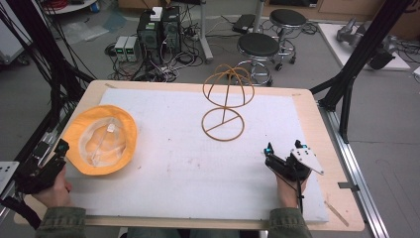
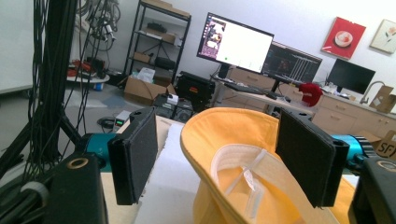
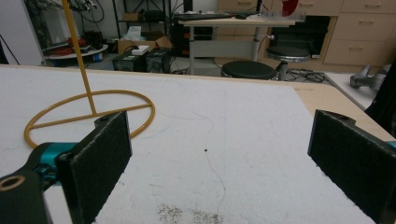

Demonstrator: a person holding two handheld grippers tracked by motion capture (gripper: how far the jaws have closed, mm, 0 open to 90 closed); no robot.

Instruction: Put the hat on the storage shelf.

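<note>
A yellow bucket hat (image 1: 101, 140) lies upside down on the left of the white mat, its pale lining up. My left gripper (image 1: 53, 148) sits at the hat's left edge. In the left gripper view it (image 2: 222, 140) is open, and the hat's brim (image 2: 233, 186) rises between and just beyond the pads without being pressed. A yellow wire hat stand (image 1: 225, 101) with a ring base and a domed top is upright at the middle back. My right gripper (image 1: 282, 151) rests near the front right, open with only bare mat between its pads (image 3: 219, 154); the stand's base ring (image 3: 88, 114) lies ahead to its left.
A white mat (image 1: 173, 158) covers most of the wooden table (image 1: 317, 124). Black frame posts stand at the table's left and right sides. Stools (image 1: 258, 47), computer boxes and cables are on the floor beyond the far edge.
</note>
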